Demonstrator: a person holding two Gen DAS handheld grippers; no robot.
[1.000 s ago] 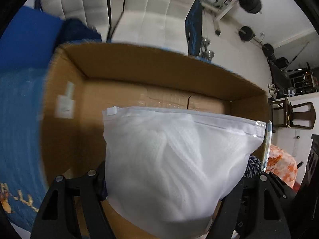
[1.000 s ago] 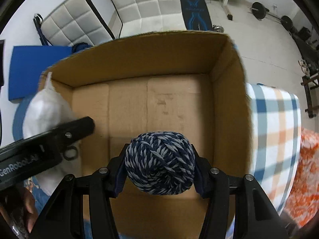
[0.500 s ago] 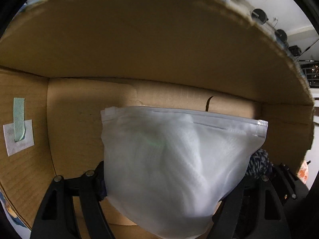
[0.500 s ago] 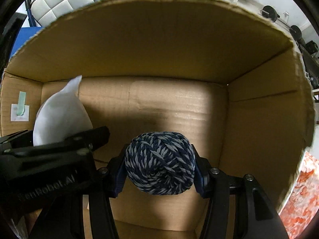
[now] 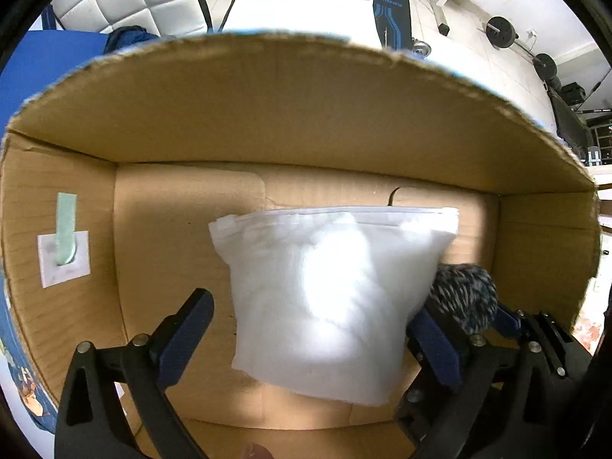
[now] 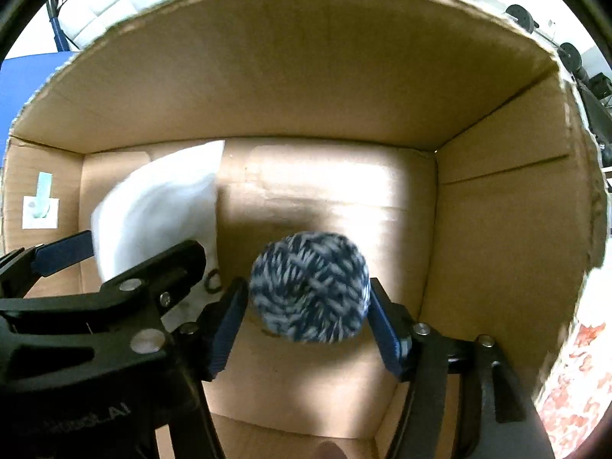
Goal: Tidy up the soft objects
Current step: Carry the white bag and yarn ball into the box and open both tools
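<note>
A white zip bag of fluffy stuffing (image 5: 329, 290) lies blurred over the floor of the cardboard box (image 5: 306, 114). My left gripper (image 5: 310, 332) points down above it. Its jaws are opening wide and the left pad (image 5: 187, 321) stands clear of the bag. In the right wrist view a blue-and-white yarn ball (image 6: 310, 287) sits blurred between the opening jaws of my right gripper (image 6: 306, 306). The ball pokes out past the fingertips, and the pads stand beside it without squeezing. The bag (image 6: 153, 210) and my left gripper (image 6: 141, 244) show at the left of that view. The ball (image 5: 464, 298) also appears right of the bag.
The box walls (image 6: 306, 76) rise on all sides of both grippers. A white label with green tape (image 5: 63, 252) is stuck on the left wall. Outside are white tufted cushions (image 5: 114, 4), a blue mat (image 5: 38, 61), weights (image 5: 501, 30) and an orange patterned cloth (image 6: 573, 375).
Both grippers sank into the box. The left jaws spread wide and let the bag go. The right jaws widened and the yarn ball slid forward out of their grip.
</note>
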